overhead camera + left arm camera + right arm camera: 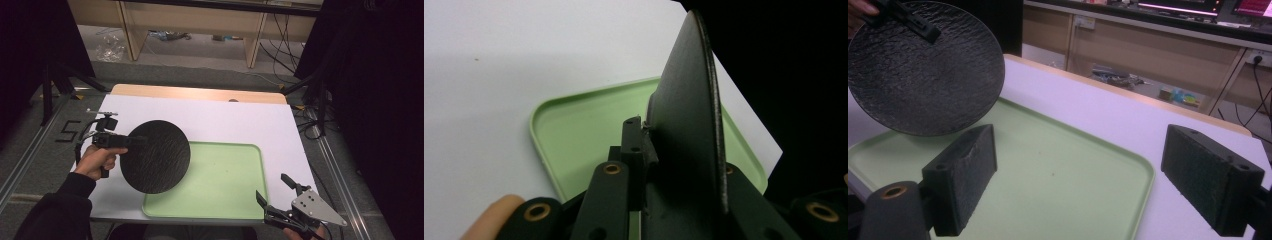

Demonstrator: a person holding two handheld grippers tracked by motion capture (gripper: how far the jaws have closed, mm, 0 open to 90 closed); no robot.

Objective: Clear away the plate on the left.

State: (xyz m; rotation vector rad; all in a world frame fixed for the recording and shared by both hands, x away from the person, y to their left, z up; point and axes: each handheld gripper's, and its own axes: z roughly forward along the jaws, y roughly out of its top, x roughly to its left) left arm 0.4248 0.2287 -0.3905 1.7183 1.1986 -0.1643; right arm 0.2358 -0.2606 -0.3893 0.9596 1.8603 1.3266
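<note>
Nearest the person, at the table's near right corner, the right gripper [276, 190] hangs with its jaws spread wide and nothing between them; the grey three-cornered plate [315, 206] rides on top of it. In the right gripper view its two black pads [964, 175] stand well apart over the green tray [1063, 170]. The tray's bare green floor lies on the white table cover [225, 117], toward the near right part of the table. On the left, a hand [97, 160] in a dark sleeve [60, 207] holds the left gripper [137, 141], whose jaws are clamped on the rim of a round black plate [156, 156]. The plate is lifted and tilted, its textured face showing in the right gripper view, and it overlaps the tray's left edge in the high view. The left gripper view shows the plate nearly edge-on, blocking much of the tray. Beyond the table stand a wooden shelf unit [200, 25], loose cables [280, 45] on the floor, and dark curtains [380, 100] at both sides.
</note>
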